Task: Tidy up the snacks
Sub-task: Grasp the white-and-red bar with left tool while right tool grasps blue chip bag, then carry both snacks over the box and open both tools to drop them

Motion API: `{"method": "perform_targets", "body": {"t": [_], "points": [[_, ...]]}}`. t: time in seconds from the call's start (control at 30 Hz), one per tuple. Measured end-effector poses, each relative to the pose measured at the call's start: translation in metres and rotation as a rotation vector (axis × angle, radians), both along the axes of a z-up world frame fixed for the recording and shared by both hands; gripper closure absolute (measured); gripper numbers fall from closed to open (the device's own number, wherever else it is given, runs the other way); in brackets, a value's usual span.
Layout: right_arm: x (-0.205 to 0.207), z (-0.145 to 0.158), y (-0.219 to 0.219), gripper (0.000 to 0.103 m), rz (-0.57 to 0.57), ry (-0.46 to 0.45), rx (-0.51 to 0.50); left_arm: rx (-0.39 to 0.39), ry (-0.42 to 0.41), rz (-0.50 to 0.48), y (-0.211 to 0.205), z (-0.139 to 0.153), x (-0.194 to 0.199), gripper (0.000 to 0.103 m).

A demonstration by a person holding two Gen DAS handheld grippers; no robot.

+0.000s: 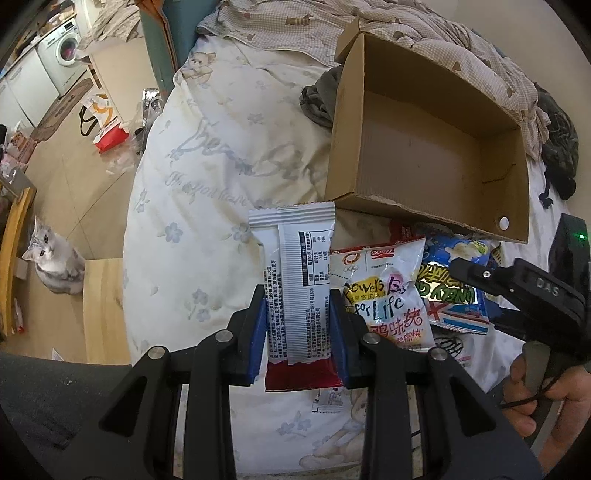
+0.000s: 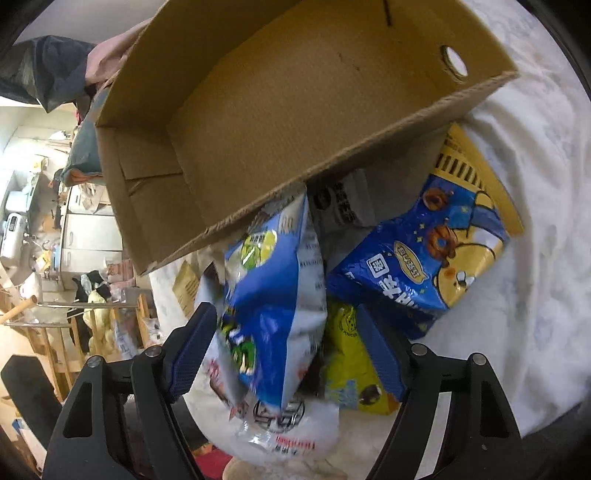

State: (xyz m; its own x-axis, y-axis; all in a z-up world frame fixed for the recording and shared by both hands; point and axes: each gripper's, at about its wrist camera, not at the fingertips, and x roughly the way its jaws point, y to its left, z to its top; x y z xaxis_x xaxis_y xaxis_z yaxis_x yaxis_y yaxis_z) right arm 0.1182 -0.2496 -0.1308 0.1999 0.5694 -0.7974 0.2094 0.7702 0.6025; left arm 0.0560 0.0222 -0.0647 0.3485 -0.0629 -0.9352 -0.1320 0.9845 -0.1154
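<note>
My left gripper [image 1: 297,295] is shut on a white snack packet with a red end [image 1: 295,273], held above the floral bedsheet [image 1: 207,177]. An open cardboard box [image 1: 424,155] stands on the bed just beyond it, with nothing showing inside. Right of the packet lie a white chip bag [image 1: 388,295] and blue bags [image 1: 458,251]. My right gripper [image 2: 284,314] straddles a blue-and-white bag [image 2: 273,295] below the box [image 2: 295,110]; its pads [image 2: 195,343] do not clamp it. A blue bear-print bag [image 2: 424,266] and a yellow packet [image 2: 347,354] lie beside it.
A cat [image 1: 51,262] sits on the wooden floor left of the bed, next to a wooden stool [image 1: 103,306]. A checked quilt [image 1: 369,26] and a dark cloth [image 1: 317,99] lie behind the box. A red-and-white bag [image 1: 103,125] is on the floor.
</note>
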Motion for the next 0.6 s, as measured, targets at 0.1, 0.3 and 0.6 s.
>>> {"method": "perform_targets", "body": {"t": [0.1,0.3,0.6], "points": [[-0.004,0.003,-0.002,0.049,0.017,-0.021,0.001,-0.003,-0.001,0.0,-0.001,0.001,0.0,0.076],[-0.018,0.023,-0.009,0.069,0.012,-0.082,0.021,0.011,-0.023,-0.017,-0.005,0.006,-0.002,0.076],[-0.063,0.065,-0.046,0.071,-0.031,-0.202,0.158,0.025,-0.049,-0.003,-0.004,0.011,-0.007,0.076]]}}
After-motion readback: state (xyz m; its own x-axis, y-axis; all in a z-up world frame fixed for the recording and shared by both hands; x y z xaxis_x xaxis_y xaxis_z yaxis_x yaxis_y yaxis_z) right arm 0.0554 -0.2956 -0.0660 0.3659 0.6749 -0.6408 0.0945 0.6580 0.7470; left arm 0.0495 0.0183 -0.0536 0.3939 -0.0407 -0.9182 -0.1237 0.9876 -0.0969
